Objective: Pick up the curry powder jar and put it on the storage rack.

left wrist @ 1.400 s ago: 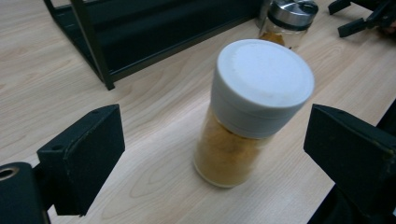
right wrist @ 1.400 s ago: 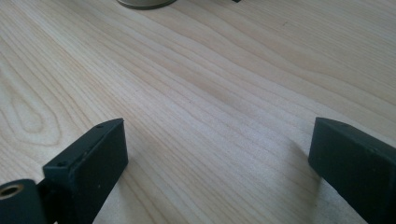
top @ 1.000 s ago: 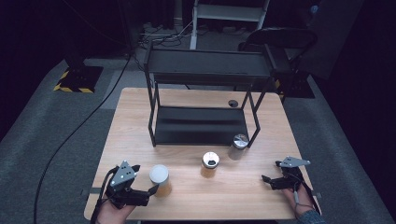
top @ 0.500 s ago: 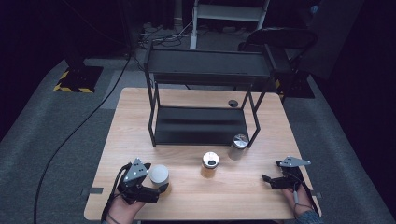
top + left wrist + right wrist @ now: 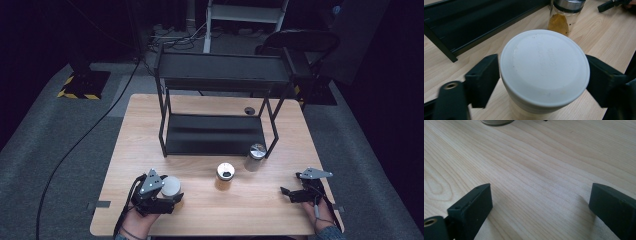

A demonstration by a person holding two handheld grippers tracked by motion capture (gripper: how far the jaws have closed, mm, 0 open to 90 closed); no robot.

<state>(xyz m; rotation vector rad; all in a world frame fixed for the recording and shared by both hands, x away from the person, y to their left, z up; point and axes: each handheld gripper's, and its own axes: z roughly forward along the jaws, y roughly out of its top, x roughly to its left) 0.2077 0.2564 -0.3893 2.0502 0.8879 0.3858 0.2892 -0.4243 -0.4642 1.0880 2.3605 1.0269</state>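
Observation:
A jar with a flat white lid (image 5: 170,186) (image 5: 544,67) stands on the wooden table (image 5: 250,210) near its front left corner. My left gripper (image 5: 173,194) (image 5: 542,82) comes at it from the left. Its jaws have just been closing, and both pads now press on the sides of the lid. At the front right, my right gripper (image 5: 291,184) (image 5: 541,202) rests low over bare wood, its jaws wide apart with nothing between them.
A glass jar of orange powder with a round metal lid (image 5: 225,173) (image 5: 566,15) stands mid-table. A silver-capped jar (image 5: 256,153) stands beside the right front leg of a black two-tier shelf rack (image 5: 215,135) (image 5: 474,22), which fills the back half.
My left gripper slid right toward the white-lidded jar and its jaws closed onto the lid. The right gripper and the other jars have not moved.

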